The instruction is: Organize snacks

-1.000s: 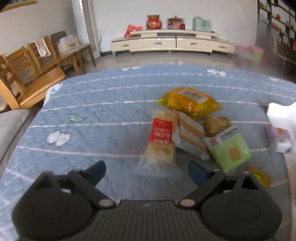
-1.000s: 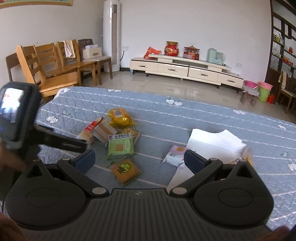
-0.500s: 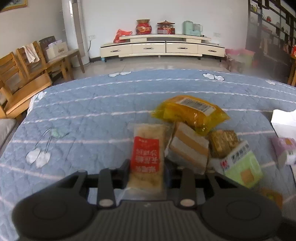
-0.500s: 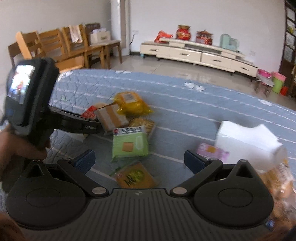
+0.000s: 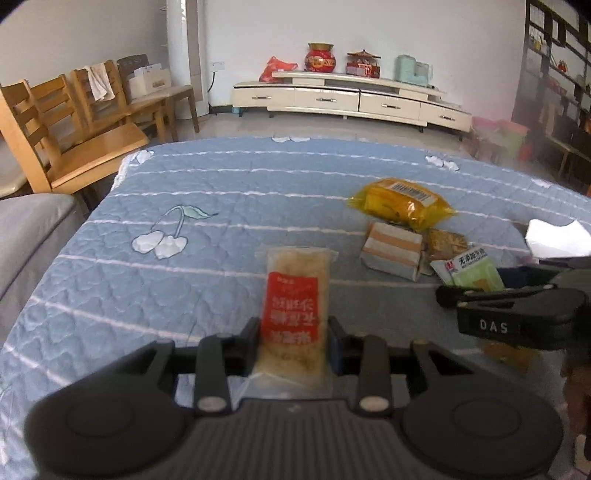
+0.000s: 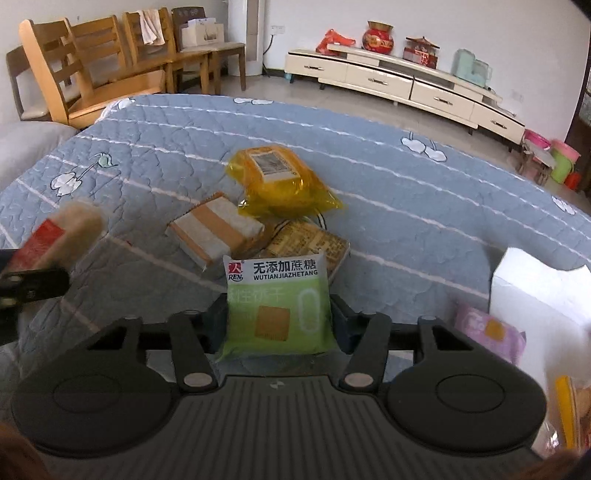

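Left hand-held gripper (image 5: 291, 345) clamped on clear red-labelled rice-cake packet (image 5: 293, 295), lifted above blue quilted counter (image 5: 184, 206), right hand-held gripper (image 6: 279, 325) jaws just closing, pressed on green-and-white biscuit packet (image 6: 277, 306), beside yellow plastic pouch (image 6: 280, 184), striped grey-orange wrapped block (image 6: 214, 232)

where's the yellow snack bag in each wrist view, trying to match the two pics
Left wrist: the yellow snack bag lies right of centre, upper middle, on the blue quilt behind the striped packet.
Right wrist: the same bag lies near centre, upper middle, again just behind the striped packet.
Shared landmark: the red jar on the cream cabinet.
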The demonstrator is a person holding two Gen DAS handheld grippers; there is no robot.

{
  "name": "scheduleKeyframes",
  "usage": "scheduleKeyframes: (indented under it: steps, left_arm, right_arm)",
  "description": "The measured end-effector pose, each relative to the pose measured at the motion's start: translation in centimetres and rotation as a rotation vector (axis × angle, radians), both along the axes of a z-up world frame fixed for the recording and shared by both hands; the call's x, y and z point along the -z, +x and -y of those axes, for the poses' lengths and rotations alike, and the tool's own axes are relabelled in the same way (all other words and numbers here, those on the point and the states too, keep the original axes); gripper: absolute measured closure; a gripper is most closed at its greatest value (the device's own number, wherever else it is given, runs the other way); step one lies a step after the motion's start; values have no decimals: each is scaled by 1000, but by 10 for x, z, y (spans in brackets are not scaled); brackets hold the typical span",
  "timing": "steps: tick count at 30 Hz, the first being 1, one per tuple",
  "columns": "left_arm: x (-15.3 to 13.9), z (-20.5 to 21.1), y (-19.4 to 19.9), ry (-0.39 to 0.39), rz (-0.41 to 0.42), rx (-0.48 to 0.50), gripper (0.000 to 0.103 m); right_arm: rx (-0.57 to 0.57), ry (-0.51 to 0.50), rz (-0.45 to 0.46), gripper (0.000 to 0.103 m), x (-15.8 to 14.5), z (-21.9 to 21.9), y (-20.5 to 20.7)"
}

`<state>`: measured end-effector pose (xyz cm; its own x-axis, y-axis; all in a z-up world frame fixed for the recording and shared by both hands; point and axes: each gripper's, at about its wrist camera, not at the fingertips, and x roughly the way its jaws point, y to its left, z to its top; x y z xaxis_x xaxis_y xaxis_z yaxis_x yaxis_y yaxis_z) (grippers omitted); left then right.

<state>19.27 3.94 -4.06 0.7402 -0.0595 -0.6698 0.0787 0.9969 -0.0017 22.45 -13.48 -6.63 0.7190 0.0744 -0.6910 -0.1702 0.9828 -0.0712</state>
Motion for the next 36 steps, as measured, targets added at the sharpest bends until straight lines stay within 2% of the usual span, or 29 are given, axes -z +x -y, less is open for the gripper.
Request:
scheduleKeyframes:
  steps: [10,19,36]
  left_arm:
    - [-24,5,-42,-24,26,7,68]
    - [-39,7,-90,-26,36,16,68]
    - [-64,1,-154,-30,87,18,68]
  right_arm:
    - [17,97,57,38,-29,16,-83]
    - [43,127,109,38,-61,29,-157]
    - [112,128,213,38,-97,59,-241]
